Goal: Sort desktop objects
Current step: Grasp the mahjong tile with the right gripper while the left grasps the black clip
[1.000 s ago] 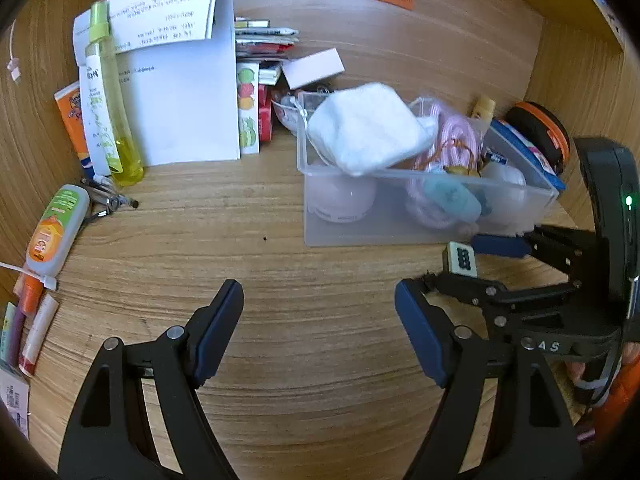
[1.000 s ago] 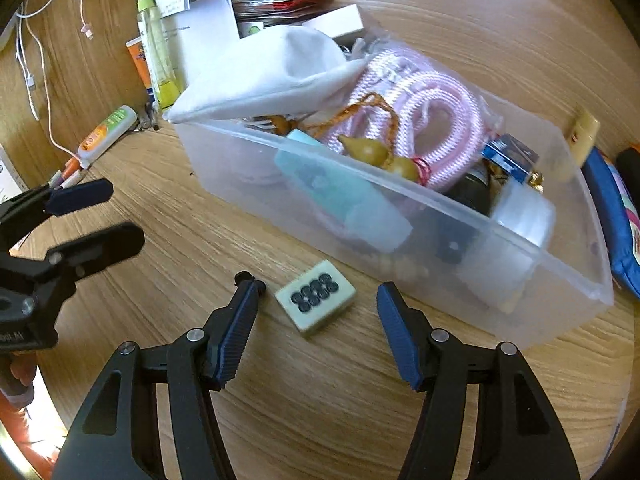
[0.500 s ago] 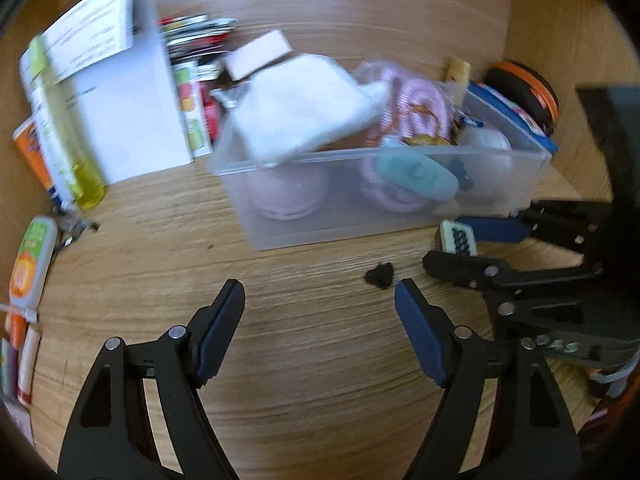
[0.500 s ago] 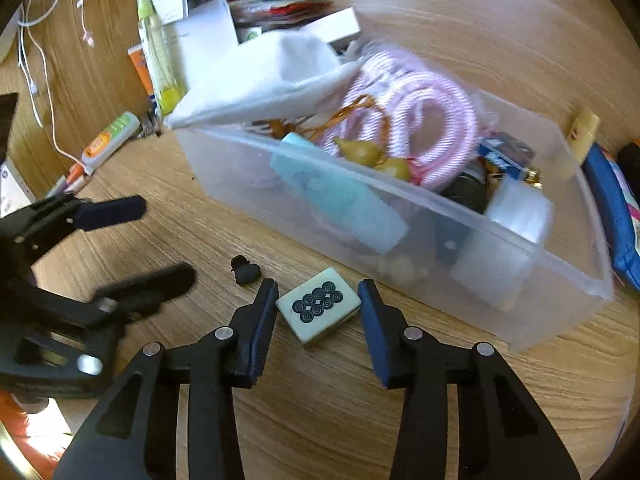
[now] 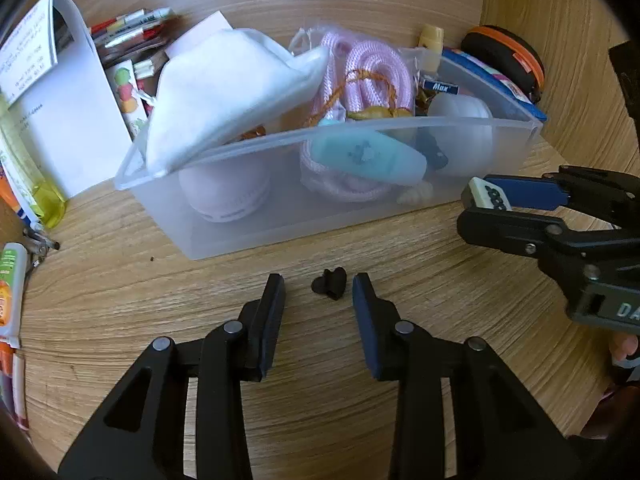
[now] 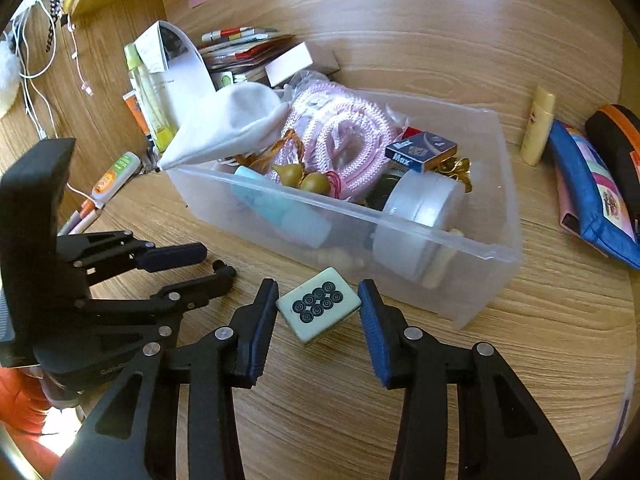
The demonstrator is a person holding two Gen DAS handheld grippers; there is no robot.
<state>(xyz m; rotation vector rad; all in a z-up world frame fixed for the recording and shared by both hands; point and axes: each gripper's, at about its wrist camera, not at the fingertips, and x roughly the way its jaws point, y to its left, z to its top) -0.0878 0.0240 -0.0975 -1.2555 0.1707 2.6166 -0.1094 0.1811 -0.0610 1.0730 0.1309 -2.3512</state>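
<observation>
Pale green and cream, the mahjong tile (image 6: pixel 319 304) sits clamped between the pads of our right gripper (image 6: pixel 319 306), its ring-marked face up; the left wrist view shows it off the wooden desk (image 5: pixel 160 292), level with the front wall of the translucent plastic bin (image 5: pixel 320 216). So we are mid-pick on that side, with the tile secured and the lift begun.

Our left gripper (image 5: pixel 319 294) straddles a small black heart-shaped piece (image 5: pixel 329 282) lying flat on the desk just in front of the bin. Its jaws have just been closing around the piece, but a gap shows on each side, so it is not gripped yet.

The bin is already crowded: a white cloth pouch (image 5: pixel 224 88), a coil of pink rope (image 5: pixel 360 68), a teal tube (image 5: pixel 368 156) and a blue box (image 6: pixel 422 151) among the rest.

We judge the next move to be twofold: carry the tile over the front rim and let it go into a free spot, and finish pinching the black piece, low and square, since it is thin and could skid away from the pads.
</observation>
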